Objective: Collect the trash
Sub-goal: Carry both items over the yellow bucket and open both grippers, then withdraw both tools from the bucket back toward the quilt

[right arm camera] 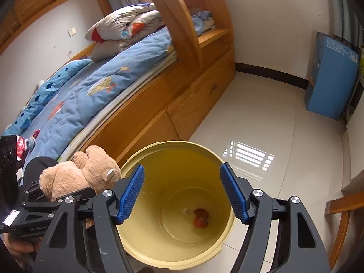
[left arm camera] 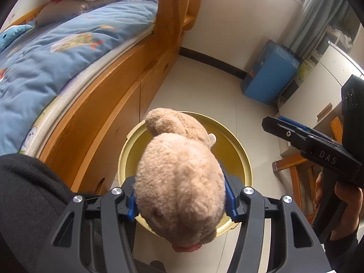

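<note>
We hold the tan teddy bear (left arm camera: 179,188) clamped between our left gripper (left arm camera: 180,201) pads, poised right over the mouth of the yellow bucket (right arm camera: 182,146) so a release should drop it in. Our right gripper (right arm camera: 182,193) stands wide and empty above the same bucket, where a small orange-red item (right arm camera: 201,218) lies on the bottom. The wooden bed (right arm camera: 159,113) runs just beside

Black grippers, blue ribbed fingers (right arm camera: 133,192), silver screws; seemingly dark sleeve (left arm camera: 27,195).
</note>
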`<state>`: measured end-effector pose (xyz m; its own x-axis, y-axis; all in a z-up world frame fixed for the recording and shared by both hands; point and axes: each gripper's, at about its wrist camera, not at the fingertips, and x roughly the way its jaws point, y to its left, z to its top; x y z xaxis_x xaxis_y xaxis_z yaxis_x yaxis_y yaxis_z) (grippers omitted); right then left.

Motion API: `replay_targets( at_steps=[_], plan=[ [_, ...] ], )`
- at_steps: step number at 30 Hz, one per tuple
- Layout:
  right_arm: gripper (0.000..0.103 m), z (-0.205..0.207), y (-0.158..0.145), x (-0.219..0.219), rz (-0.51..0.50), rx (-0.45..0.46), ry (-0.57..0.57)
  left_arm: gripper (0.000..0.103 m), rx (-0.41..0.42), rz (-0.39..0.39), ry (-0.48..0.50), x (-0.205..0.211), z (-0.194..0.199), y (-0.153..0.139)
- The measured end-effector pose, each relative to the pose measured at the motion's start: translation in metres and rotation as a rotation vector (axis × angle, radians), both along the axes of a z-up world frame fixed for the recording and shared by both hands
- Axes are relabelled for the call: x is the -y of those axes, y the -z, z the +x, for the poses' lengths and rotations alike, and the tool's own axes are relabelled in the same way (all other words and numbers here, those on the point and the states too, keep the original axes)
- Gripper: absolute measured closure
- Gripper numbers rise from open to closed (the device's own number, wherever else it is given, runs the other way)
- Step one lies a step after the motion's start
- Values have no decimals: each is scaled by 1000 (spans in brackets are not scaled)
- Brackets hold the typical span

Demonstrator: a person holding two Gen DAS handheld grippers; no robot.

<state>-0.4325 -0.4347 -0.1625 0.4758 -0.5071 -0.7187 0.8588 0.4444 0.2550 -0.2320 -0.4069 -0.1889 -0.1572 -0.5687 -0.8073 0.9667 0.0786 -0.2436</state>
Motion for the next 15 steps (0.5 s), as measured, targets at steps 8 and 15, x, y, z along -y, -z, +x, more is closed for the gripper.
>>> replay_targets(
  at_steps=[8, 15],
  plan=[
    [36, 9, 2, 2, 36, 17, -48, 4, 12, -4, 20, 6, -8, 1],
    [36, 16, 3, -1, 45, -5, -73, 4, 0, 11, 43, 2, -10, 1]
  ],
)
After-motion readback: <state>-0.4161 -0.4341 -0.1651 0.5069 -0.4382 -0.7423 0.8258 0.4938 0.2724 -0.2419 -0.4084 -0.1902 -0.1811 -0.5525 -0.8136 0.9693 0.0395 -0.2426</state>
